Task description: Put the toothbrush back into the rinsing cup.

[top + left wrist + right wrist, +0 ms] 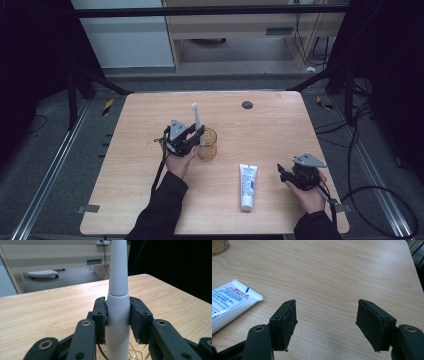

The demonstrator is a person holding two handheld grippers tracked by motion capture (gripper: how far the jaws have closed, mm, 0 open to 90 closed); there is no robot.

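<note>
The left tongs (117, 315) clamp the toothbrush (118, 285) upright at its thick white handle, base inside the glass (207, 144) at mid-table (280, 120). It looks light, stiff and smooth, likely slippery, so that low grip suits. The right tongs (325, 320) gape wide beside the tube (229, 302)

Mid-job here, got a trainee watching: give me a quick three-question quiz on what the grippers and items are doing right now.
1. True or false: the left gripper is clamped on the toothbrush.
2. What lies on the table between the two hands: A) a spoon, B) a toothpaste tube, C) a sponge?
3. Fill in: the toothbrush stands upright in the ___.

Key
1. True; the jaws press its white handle on both sides.
2. B
3. Glass cup. The right gripper is open and holds nothing.
</note>
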